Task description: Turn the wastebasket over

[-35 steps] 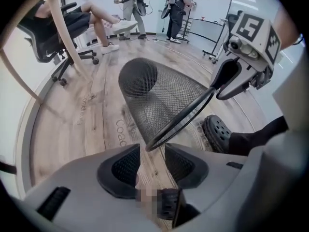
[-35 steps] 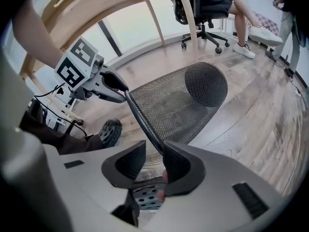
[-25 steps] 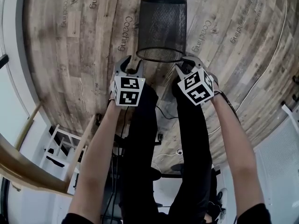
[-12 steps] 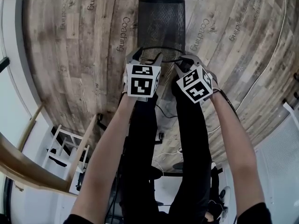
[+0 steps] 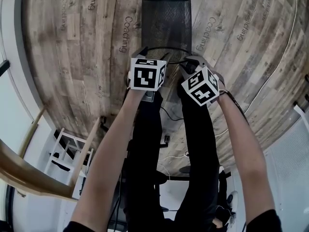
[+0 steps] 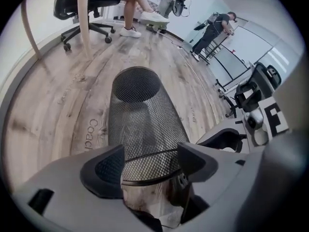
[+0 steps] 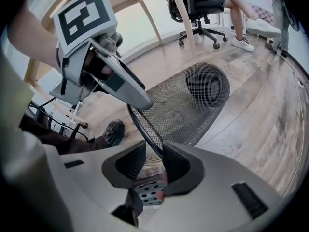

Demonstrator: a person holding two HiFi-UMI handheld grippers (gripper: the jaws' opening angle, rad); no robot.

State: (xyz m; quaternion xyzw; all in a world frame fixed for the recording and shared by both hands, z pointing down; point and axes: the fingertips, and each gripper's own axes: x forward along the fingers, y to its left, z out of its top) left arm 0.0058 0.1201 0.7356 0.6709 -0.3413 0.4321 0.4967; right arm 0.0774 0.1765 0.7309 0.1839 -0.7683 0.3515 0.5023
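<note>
A black wire-mesh wastebasket (image 5: 166, 23) lies tipped over the wooden floor, its open rim toward me and its closed base away. My right gripper (image 5: 190, 62) is at the rim's right side. In the right gripper view this gripper (image 7: 153, 162) is shut on the rim wire of the wastebasket (image 7: 193, 100). My left gripper (image 5: 147, 53) is at the rim's left part. In the left gripper view its jaws (image 6: 150, 166) have just been opening and stand wide, with the near rim of the wastebasket (image 6: 145, 124) between them and not pressed.
My own legs in black trousers (image 5: 149, 144) stand just below the rim, one shoe (image 7: 113, 132) by it. An office chair (image 6: 87, 4) with a seated person, wooden table legs (image 6: 83, 18) and a standing person (image 6: 215, 25) are farther off. A thin cable (image 5: 285, 47) runs across the floor at right.
My left gripper moved right, from beside the basket to its rim, rolled, and opened its jaws around the rim. The right gripper and the basket kept still.
</note>
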